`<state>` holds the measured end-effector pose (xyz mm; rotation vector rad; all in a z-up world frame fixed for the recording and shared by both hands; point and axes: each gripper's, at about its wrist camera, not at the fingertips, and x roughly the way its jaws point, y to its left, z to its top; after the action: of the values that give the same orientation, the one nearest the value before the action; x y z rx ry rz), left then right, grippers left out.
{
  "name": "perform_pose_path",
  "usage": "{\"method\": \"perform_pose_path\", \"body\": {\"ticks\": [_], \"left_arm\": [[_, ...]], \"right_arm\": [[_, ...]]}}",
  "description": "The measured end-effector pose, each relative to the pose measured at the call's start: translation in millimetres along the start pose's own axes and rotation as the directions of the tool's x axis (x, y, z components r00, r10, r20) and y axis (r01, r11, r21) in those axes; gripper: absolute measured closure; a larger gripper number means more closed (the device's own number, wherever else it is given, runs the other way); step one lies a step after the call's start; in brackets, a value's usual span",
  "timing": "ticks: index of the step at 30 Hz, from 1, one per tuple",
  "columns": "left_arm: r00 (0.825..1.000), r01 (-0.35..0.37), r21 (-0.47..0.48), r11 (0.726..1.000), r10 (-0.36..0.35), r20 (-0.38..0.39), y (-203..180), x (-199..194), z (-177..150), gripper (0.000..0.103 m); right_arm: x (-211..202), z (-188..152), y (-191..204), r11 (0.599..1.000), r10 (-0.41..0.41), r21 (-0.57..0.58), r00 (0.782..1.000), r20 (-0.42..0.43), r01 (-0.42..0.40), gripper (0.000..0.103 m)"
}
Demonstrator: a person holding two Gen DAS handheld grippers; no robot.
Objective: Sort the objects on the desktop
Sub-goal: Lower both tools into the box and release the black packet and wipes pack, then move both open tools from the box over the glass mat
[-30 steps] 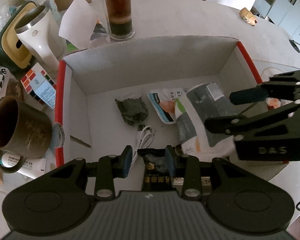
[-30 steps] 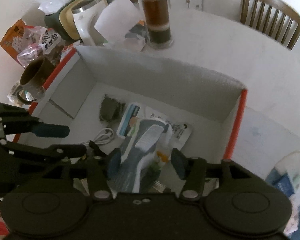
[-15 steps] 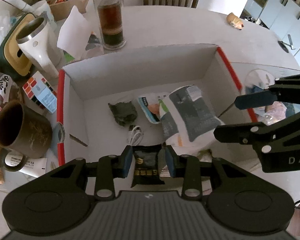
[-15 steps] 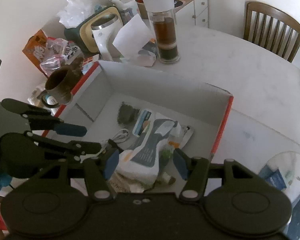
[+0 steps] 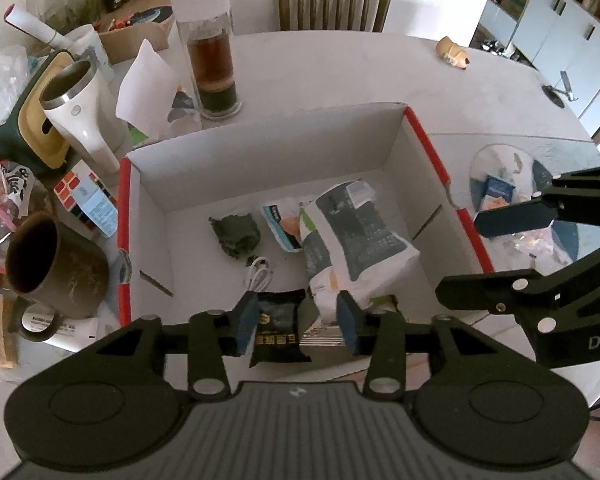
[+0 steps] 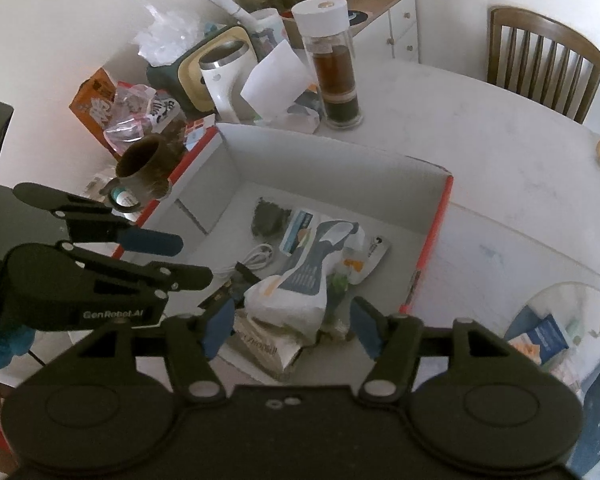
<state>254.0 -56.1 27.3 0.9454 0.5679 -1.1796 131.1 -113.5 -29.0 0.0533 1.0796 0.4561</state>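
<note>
Left wrist view: the left gripper (image 5: 298, 322) hangs above the near edge of an open cardboard box (image 5: 268, 148) with red rims, which stands on the white bench (image 5: 340, 68). Its jaws have just been opening and stand apart; a black snack packet (image 5: 278, 330) shows between them, close to the left pad, but contact cannot be confirmed and the packet appears to lie on the box floor. The gripper is therefore released.

Box contents:
- a large grey-and-white bag (image 5: 352, 232), lying tilted toward the right wall;
- a small white-and-blue pouch (image 5: 280, 220), partly under the bag;
- a dark green crumpled lump (image 5: 236, 232), left of the pouch;
- a coiled white cable (image 5: 260, 274), just in front of the lump.

Right wrist view: the right gripper (image 6: 292, 326) hangs above the same bag (image 6: 300, 280). Its jaws have just been opening; both pads stand clear of the bag, so this gripper is released as well.

Outside the box, on its left side, stand a brown mug (image 5: 52, 268), a puzzle cube (image 5: 86, 196) and a white tumbler (image 5: 80, 116). A glass tea bottle (image 5: 212, 52) with a white cap stands behind the box.
</note>
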Motion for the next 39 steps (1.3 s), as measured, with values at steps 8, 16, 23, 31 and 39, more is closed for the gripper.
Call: {"method": "perform_pose_path", "body": {"ticks": [8, 16, 23, 31, 39], "left_arm": [[1.0, 0.009, -0.011, 1.0, -0.009, 0.016, -5.2, -5.6, -2.5, 0.04], [0.999, 0.022, -0.004, 1.0, -0.022, 0.035, -18.3, -9.3, -6.1, 0.021], [0.998, 0.027, -0.003, 1.0, -0.027, 0.049, -32.5, -9.9, -8.8, 0.014], [0.996, 0.061, 0.0, 0.998, -0.061, 0.067, -48.2, -9.0, -10.7, 0.001], [0.992, 0.101, 0.034, 0.994, -0.104, 0.076, -75.4, -6.2, -3.3, 0.001]], "right_arm": [[-16.0, -12.4, -7.9, 1.0, 0.012, 0.014, 1.0, 0.011, -0.012, 0.035], [-39.7, -28.7, -18.9, 1.0, -0.003, 0.004, 0.999, 0.05, 0.003, 0.028], [-65.1, -50.1, -39.6, 0.999, -0.013, 0.039, 0.995, 0.096, 0.01, 0.026], [-88.8, -86.2, -74.6, 0.988, -0.074, 0.143, 0.989, 0.124, 0.056, 0.025], [-97.9, -110.4, -102.5, 0.969, -0.169, 0.201, 0.979, 0.111, 0.144, 0.025]]}}
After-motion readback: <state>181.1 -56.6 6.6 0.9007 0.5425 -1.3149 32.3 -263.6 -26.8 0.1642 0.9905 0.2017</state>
